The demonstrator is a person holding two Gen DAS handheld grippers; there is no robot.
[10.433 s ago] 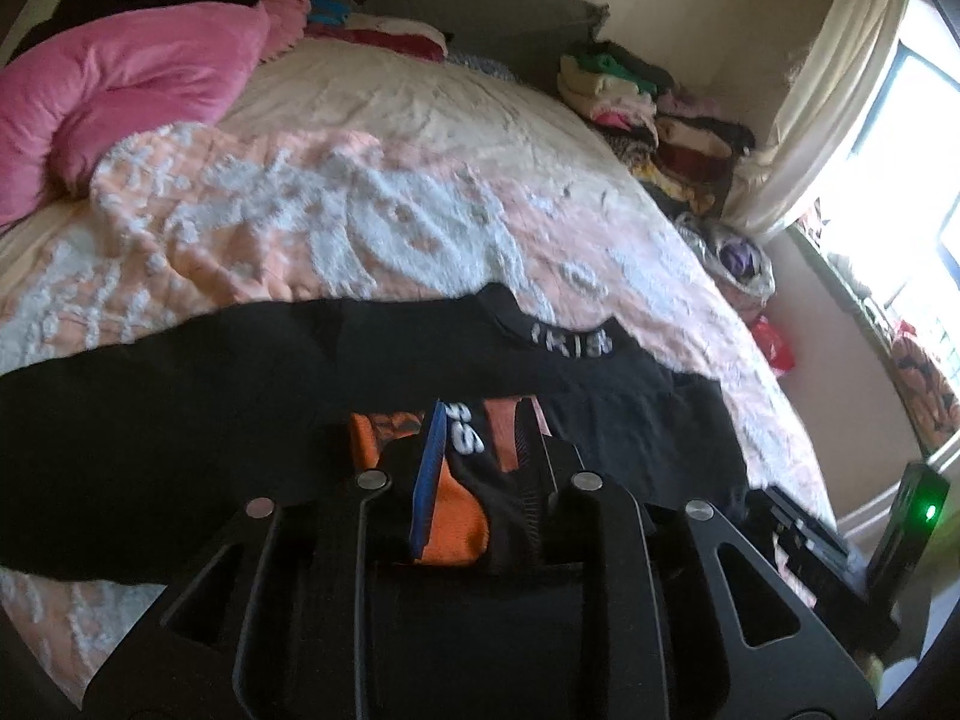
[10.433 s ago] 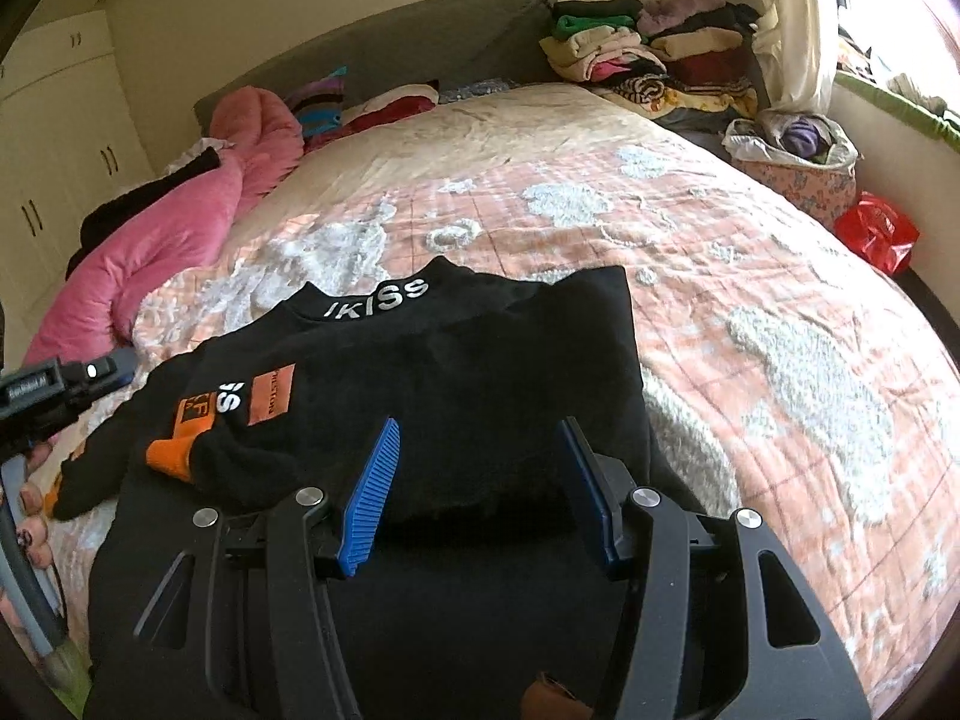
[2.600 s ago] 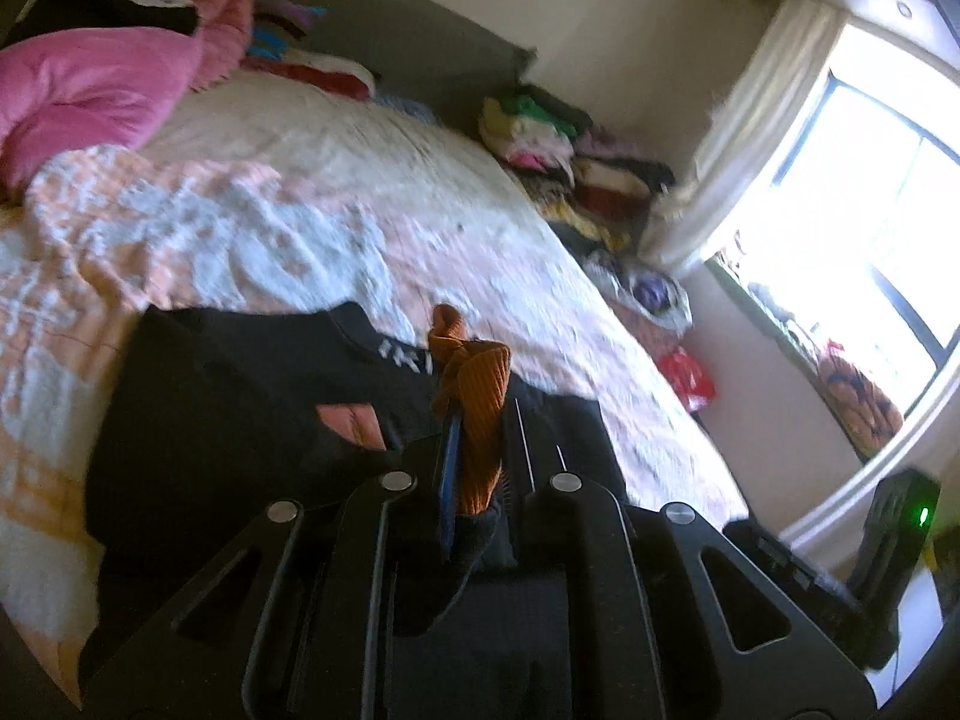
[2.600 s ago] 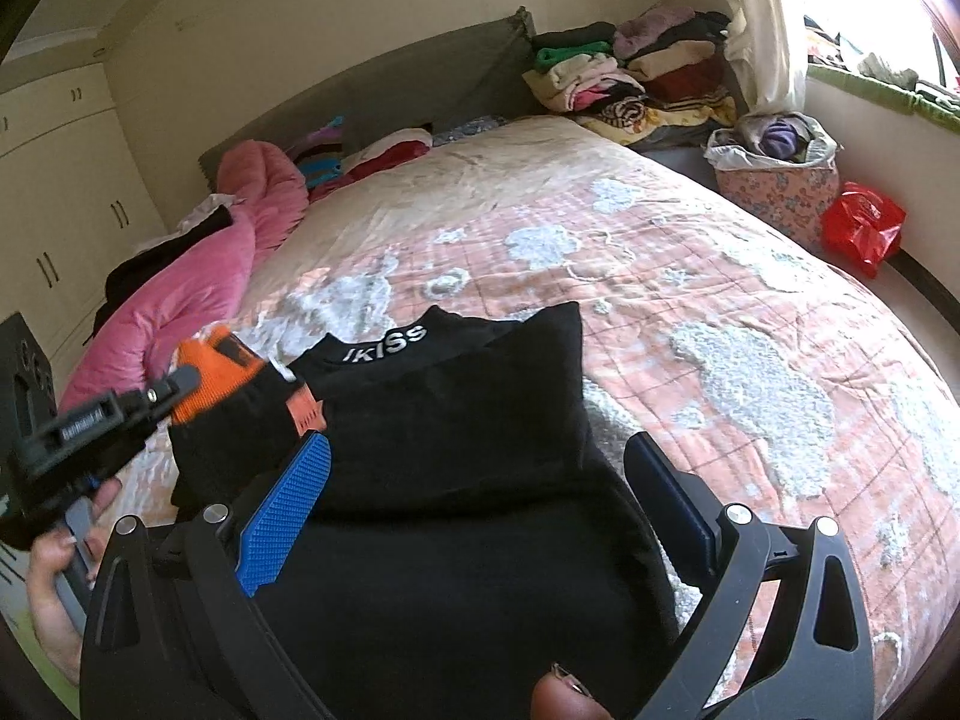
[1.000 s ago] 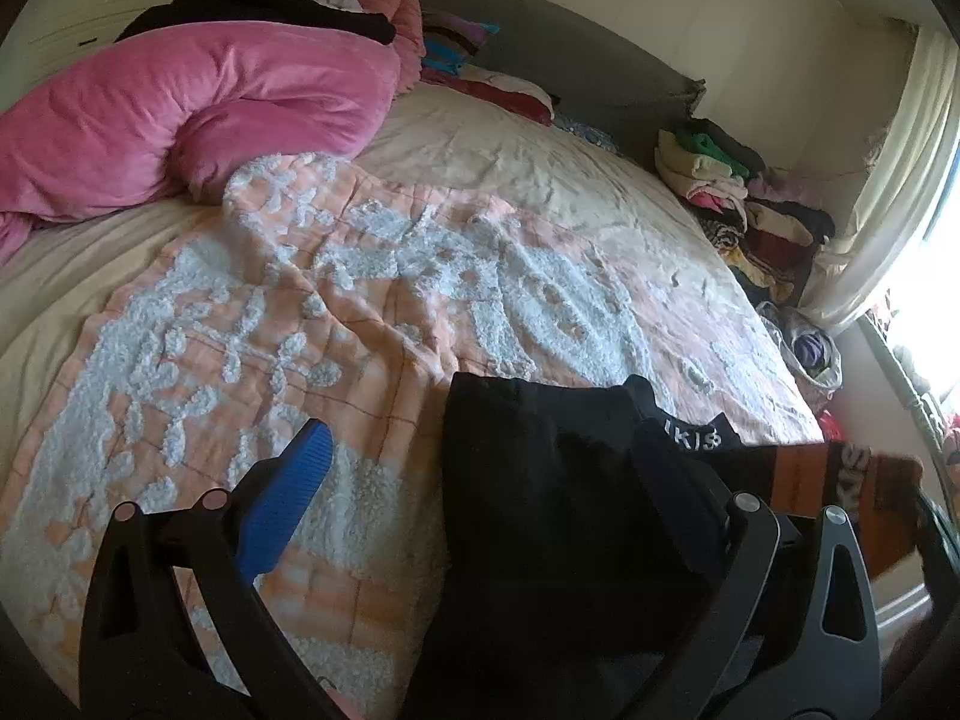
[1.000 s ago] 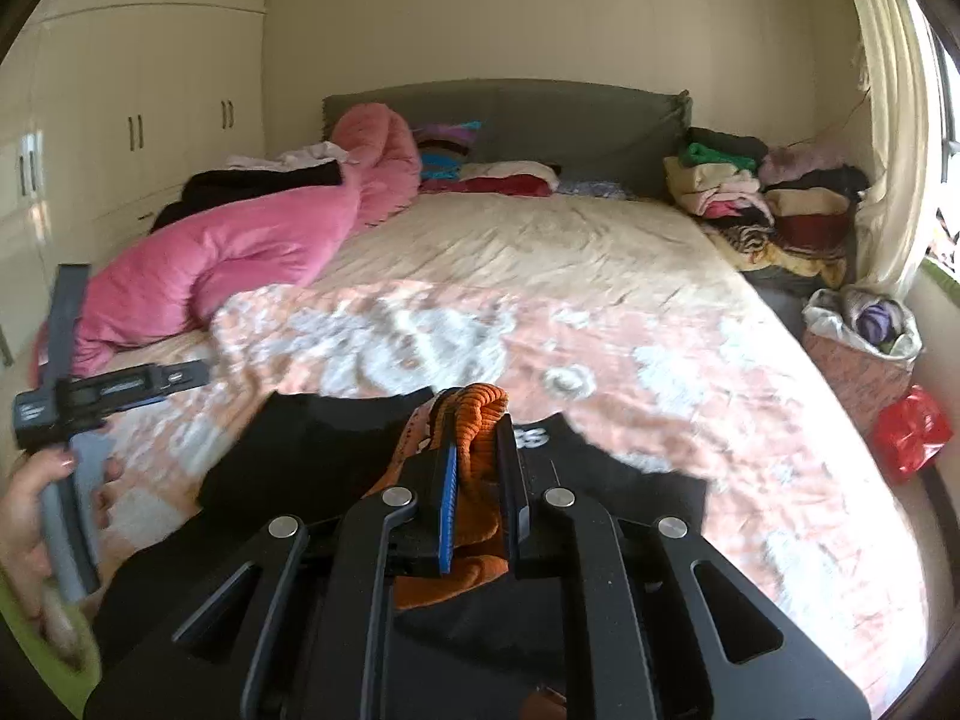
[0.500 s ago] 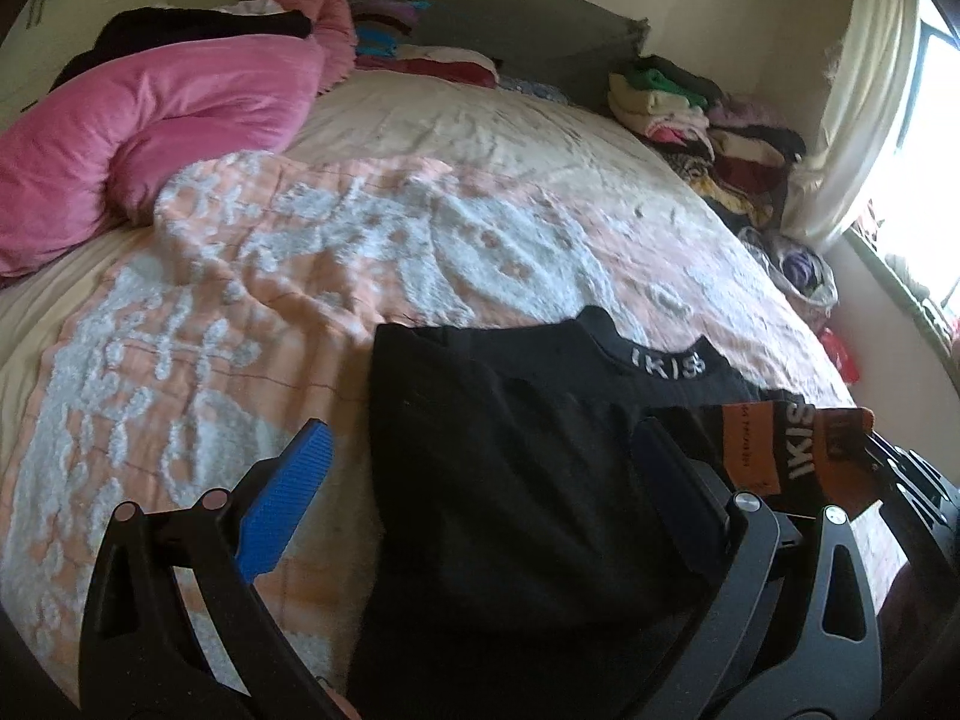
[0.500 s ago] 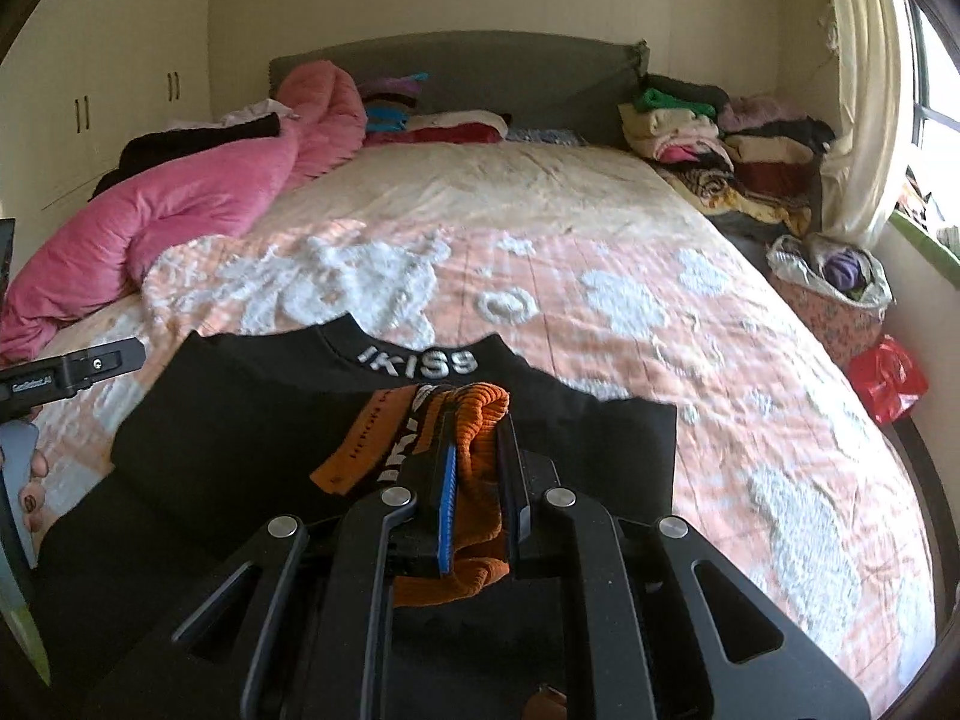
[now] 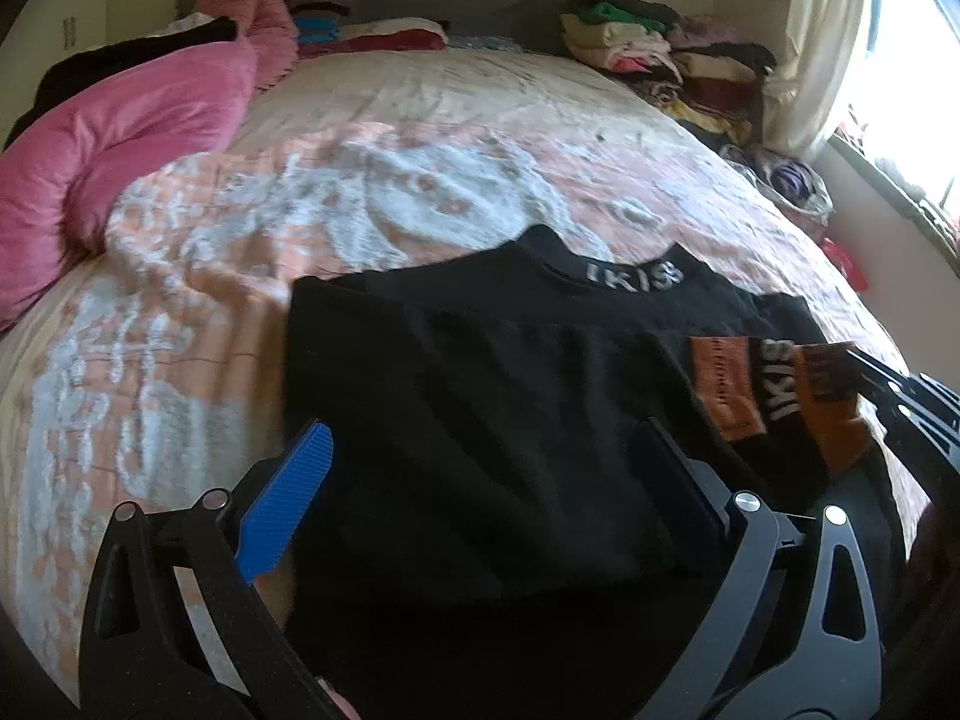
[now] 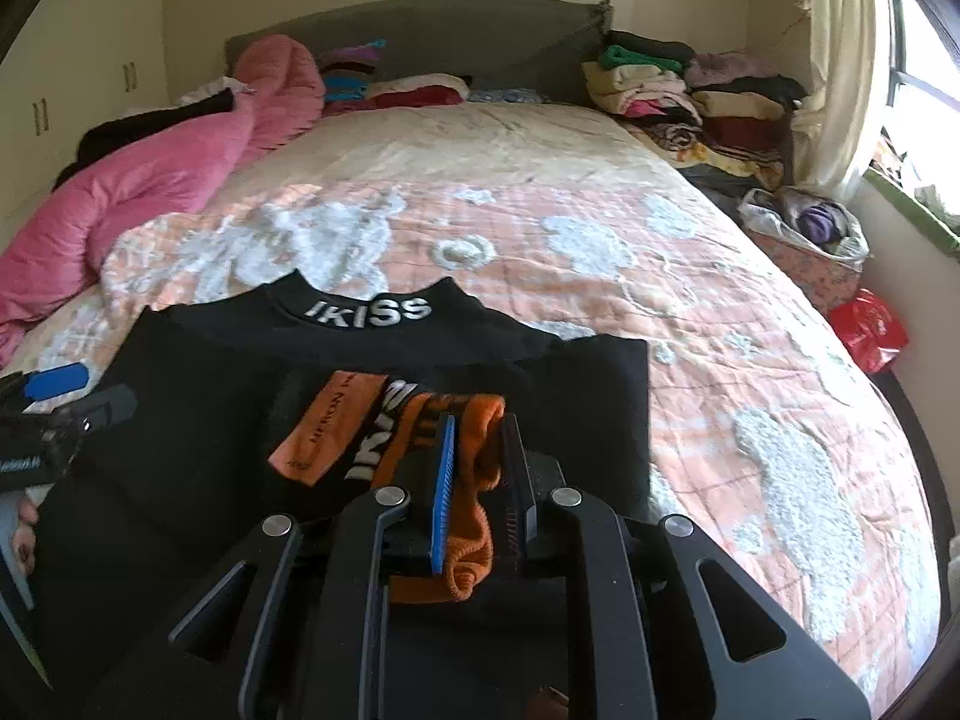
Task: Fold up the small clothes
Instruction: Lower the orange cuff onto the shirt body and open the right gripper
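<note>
Peach bedspread (image 10: 690,324) is carrying the black IKISS sweater (image 10: 198,396) at 6 o'clock. We are clamping its orange sleeve cuff (image 10: 474,480) in our right gripper (image 10: 477,468); our left gripper (image 9: 480,480) is hovering spread, empty. We judge laying the sleeve flat, unbunched, matters.

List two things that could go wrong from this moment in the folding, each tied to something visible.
The right gripper pinches only the orange cuff; pulling further could drag the black sweater and undo its folded side. The left gripper is open and holds nothing down, so the sweater may slide on the blanket.
</note>
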